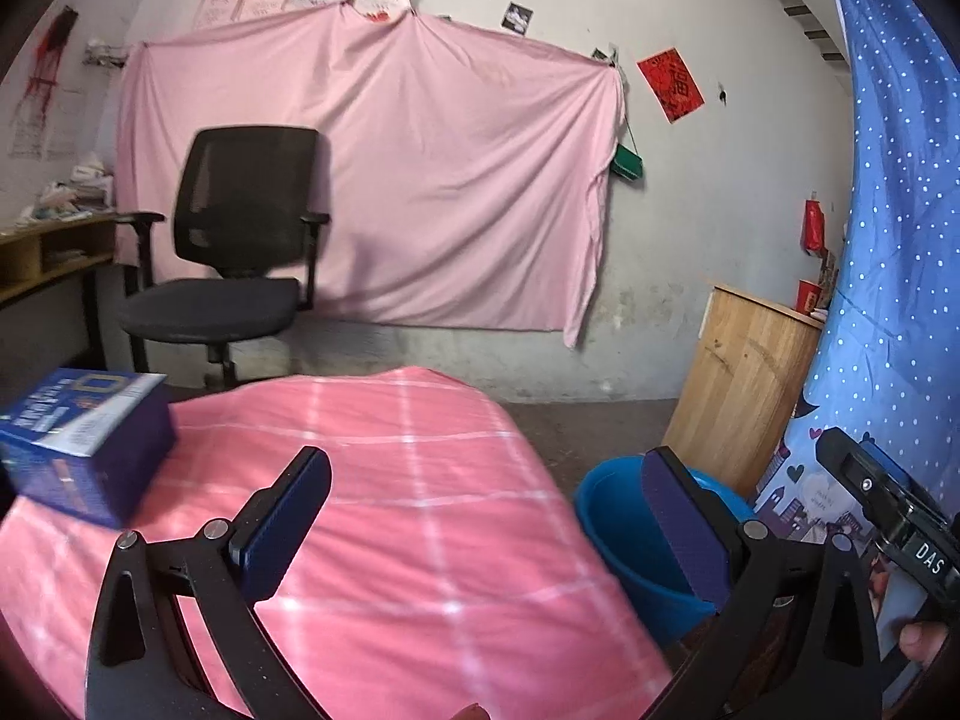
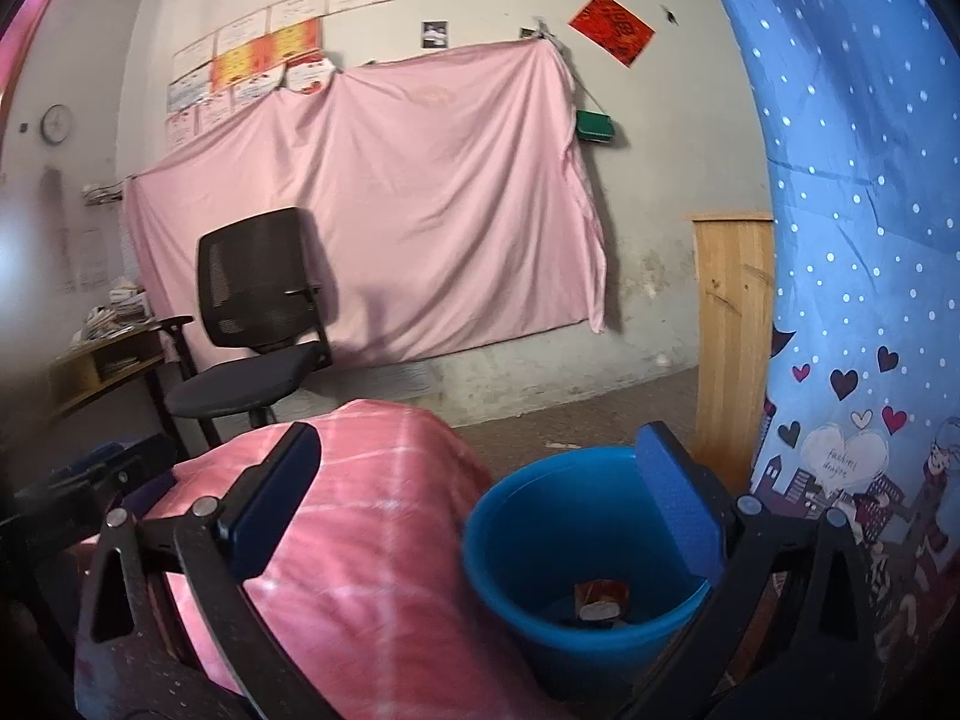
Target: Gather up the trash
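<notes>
A blue box [image 1: 81, 444] is seen at ten o'clock of the empty, spread left gripper [image 1: 486, 516], nearer than the likewise spread right gripper [image 2: 480, 498].

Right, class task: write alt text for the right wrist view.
An open, empty right gripper hovers over a blue bucket holding a crumpled wrapper, beside a pink checked cloth. Behind stand a black office chair and a pink wall sheet.

A lived-in bedroom in a home

A pink checked bedspread [image 1: 372, 516], office chair [image 1: 240, 252] at 10 o'clock, pink sheet [image 1: 390, 180] pinned on the wall, starry curtain [image 1: 888, 240] at 3 o'clock.
</notes>
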{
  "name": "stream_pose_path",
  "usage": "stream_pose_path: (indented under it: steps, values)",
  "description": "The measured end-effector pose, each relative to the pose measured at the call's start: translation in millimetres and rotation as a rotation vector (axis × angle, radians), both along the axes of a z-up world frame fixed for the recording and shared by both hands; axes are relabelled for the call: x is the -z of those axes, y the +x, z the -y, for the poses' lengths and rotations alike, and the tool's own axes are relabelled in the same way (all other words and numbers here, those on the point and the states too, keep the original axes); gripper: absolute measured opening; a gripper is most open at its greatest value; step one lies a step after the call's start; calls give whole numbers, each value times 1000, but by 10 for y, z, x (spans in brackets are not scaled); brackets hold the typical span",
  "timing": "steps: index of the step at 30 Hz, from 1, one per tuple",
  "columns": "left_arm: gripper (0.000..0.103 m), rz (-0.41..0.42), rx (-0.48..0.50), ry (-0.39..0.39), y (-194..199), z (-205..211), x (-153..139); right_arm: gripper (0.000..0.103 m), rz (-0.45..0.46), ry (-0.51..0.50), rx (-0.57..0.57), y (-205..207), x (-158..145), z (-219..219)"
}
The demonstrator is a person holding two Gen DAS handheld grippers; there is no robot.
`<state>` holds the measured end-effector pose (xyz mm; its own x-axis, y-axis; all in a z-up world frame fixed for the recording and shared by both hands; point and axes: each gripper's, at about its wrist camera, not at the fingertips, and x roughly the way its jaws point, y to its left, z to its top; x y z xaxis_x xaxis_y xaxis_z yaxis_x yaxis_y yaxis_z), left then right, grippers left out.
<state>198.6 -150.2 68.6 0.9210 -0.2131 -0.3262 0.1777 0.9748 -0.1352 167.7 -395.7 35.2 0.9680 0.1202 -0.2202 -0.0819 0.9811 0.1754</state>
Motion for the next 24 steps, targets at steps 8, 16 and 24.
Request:
stream_pose_path:
  steps: [8, 16, 24]
  values:
    - [101, 29, -49, 18, -664, -468, 71, 103, 40, 1, -32, -539, 8, -446]
    - [101, 23, -96, 32, -1157, -799, 247, 103, 55, -24, -43, -1002, 135, -807]
    - [101, 37, -114, 65, -1475, -871, 438, 103, 60, -65, -40, -1244, 305, -1001]
